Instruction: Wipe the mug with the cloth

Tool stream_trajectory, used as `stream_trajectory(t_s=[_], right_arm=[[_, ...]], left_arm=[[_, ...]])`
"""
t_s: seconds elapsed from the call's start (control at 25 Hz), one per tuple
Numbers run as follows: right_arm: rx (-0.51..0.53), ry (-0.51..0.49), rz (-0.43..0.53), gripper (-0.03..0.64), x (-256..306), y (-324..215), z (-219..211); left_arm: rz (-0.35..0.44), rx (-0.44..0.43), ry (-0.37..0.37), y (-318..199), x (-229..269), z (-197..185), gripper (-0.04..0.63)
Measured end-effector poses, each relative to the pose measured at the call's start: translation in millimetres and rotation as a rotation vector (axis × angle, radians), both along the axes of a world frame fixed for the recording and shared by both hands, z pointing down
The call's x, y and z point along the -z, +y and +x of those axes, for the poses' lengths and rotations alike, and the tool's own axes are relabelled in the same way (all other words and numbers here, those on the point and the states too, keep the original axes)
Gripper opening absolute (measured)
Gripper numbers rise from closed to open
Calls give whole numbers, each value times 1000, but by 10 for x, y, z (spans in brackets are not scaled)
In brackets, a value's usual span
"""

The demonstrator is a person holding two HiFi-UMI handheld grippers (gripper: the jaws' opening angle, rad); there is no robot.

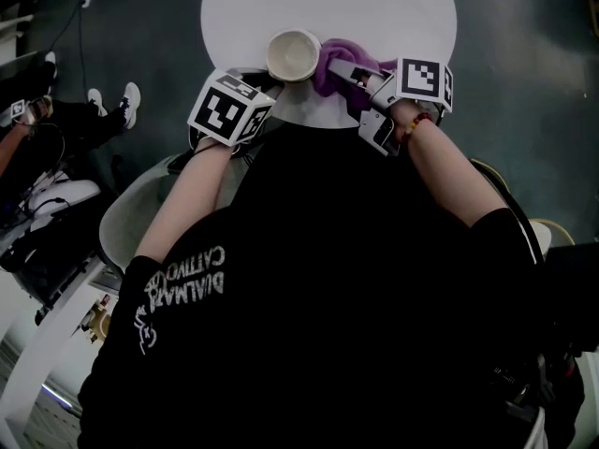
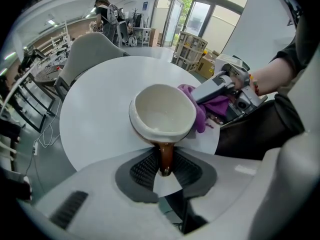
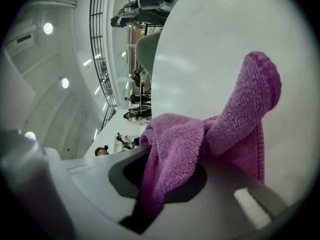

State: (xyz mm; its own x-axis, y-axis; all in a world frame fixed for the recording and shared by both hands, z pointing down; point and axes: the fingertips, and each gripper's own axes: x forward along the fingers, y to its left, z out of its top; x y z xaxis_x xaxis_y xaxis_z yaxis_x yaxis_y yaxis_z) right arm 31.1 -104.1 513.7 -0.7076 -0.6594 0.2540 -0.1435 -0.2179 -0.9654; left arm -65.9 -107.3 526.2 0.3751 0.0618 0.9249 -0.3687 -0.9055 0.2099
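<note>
From the head view, the mug (image 1: 293,54) stood mouth-up over the near edge of the round white table (image 1: 393,7). The purple cloth (image 1: 329,64) was bunched against its right side. The left gripper (image 1: 271,84) reached in from below the mug and the right gripper (image 1: 351,68) came in from the right. This view did not show how either pair of jaws stood, nor whether the mug's base touched the table. Only here did another person's legs and white shoes (image 1: 126,101) show on the dark floor at the left.

The left gripper view settled the hold. The left gripper (image 2: 166,169) had its jaws closed on the mug's brown handle (image 2: 166,156), with the cream bowl of the mug (image 2: 162,111) just beyond them. The cloth (image 2: 200,109) lay against the mug's right outer wall, and the right gripper (image 2: 215,86) came in behind it over the table (image 2: 95,119). A grey chair (image 2: 92,49) stood at the table's far side.

The right gripper view showed no mug at all. The right gripper (image 3: 165,184) had its jaws clamped on the cloth (image 3: 200,144), a fold of which rose in front of the white table (image 3: 200,49).
</note>
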Motion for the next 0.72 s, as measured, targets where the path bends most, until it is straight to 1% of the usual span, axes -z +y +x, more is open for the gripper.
stream_trajectory(t_s=[0.12,0.28,0.44,0.6,0.72], right_arm=[[-14,-26,-1,46,-6,6,-2],[-25,-14,-8,46,-56,34,37],[-61,-42,0,46,-30,26,54],[-82,-19,5,46,1,-18,114],[-74,-3,7,46,-36,-19,104]], left_arm=[[-5,-2,3,-12,-24,41,66],[-11,-9,10,-24,-43,83,66],[-6,-28,5,-46,-35,130,66],[9,-32,6,-124,10,199,63],[22,-33,4,-183,-24,253,60]])
